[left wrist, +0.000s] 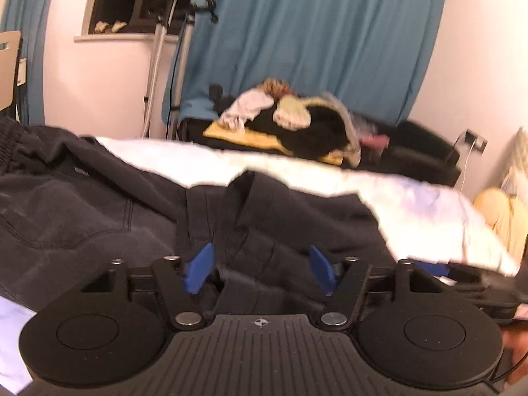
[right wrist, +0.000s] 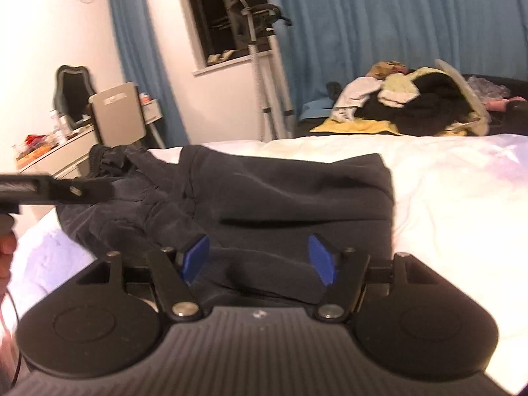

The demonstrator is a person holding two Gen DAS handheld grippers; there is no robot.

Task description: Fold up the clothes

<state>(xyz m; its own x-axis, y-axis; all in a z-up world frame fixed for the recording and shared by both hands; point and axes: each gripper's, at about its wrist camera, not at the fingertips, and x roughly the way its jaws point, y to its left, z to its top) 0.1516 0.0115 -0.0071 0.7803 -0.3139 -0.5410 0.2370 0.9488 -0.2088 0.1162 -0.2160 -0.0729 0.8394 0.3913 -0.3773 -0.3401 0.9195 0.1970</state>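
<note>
Dark garment (right wrist: pixel 283 191) lies on white bed (right wrist: pixel 455 198), spread from the near edge toward the far left, part folded over itself; elastic waistband (right wrist: pixel 102 161) at its far-left end. Left gripper (left wrist: pixel 260 265): blue pads (left wrist: pixel 199 272) apart, a raised fold of the garment standing between them; no pad is seen pressing the cloth, so released. Right gripper (right wrist: pixel 259 260): pads apart over the near hem, cloth lying between and below them, not clamped. In the right wrist view the left gripper shows as a black bar at the left edge, above the garment's left part. Beyond the bed: clothes pile (left wrist: pixel 290 122) on black sofa (left wrist: pixel 422 151), blue curtain (left wrist: pixel 313 33), window (right wrist: pixel 227 13)
</note>
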